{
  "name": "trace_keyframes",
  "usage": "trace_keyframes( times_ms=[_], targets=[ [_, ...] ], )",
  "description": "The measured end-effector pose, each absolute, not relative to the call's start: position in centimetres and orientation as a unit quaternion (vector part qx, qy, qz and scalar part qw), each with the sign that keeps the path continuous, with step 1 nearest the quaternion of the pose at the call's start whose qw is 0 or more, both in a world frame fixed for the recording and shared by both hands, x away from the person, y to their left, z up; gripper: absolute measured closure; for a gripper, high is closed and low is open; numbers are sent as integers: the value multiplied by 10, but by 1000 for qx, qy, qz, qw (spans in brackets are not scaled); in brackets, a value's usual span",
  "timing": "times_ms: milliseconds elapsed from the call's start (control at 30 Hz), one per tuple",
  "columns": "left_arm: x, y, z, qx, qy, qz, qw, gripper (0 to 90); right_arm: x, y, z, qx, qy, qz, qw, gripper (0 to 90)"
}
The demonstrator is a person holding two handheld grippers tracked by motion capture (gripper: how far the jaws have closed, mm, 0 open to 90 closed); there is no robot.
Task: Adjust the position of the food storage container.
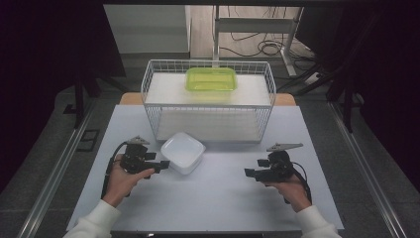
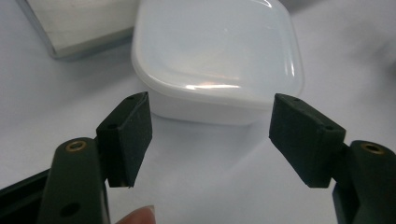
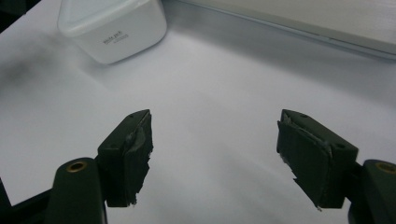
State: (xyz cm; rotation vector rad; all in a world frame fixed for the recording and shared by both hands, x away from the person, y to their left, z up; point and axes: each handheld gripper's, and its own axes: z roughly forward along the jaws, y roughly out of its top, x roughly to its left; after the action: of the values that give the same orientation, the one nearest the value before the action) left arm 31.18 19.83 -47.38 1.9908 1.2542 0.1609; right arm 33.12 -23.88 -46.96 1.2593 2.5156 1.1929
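A white lidded plastic container (image 1: 183,151) sits on the white table in front of the wire rack; the left gripper view shows it (image 2: 217,56) close up and the right gripper view shows it (image 3: 112,25) farther off at the top left. My left gripper (image 1: 166,164) is open just short of the container's near side, jaws wide (image 2: 210,140) with nothing between them. My right gripper (image 1: 247,172) is open over bare table at the right, pointing left, its jaws (image 3: 215,158) holding nothing. A green lidded container (image 1: 211,79) rests on the rack's top shelf.
The white wire rack (image 1: 208,99) stands at the back middle of the table (image 1: 218,198), with a lower shelf edge (image 2: 70,32) near the white container. Beyond the table are a metal stand and cables on the floor.
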Motion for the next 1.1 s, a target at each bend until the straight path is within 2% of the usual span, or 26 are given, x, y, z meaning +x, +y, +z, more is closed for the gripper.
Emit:
trace_keyframes(
  times_ms=[167, 300, 600, 667, 733, 800, 1100],
  targets=[
    [321, 197, -467, 778, 495, 76, 379, 316, 329, -243, -469, 415, 820, 392, 45, 263],
    [330, 196, -463, 783, 491, 86, 372, 380, 329, -244, -468, 420, 818, 390, 46, 264],
    [368, 199, -458, 793, 500, 111, 331, 685, 331, -243, -470, 422, 820, 385, 46, 264],
    [376, 201, -459, 793, 504, 104, 326, 793, 332, -243, -471, 423, 820, 382, 45, 264],
    [382, 200, -461, 798, 503, 106, 314, 862, 332, -243, -472, 423, 822, 379, 44, 264],
    [388, 198, -463, 804, 499, 105, 307, 892, 332, -242, -473, 425, 823, 376, 43, 264],
    [403, 189, -473, 822, 482, 104, 285, 899, 334, -245, -473, 430, 821, 373, 45, 264]
  ],
)
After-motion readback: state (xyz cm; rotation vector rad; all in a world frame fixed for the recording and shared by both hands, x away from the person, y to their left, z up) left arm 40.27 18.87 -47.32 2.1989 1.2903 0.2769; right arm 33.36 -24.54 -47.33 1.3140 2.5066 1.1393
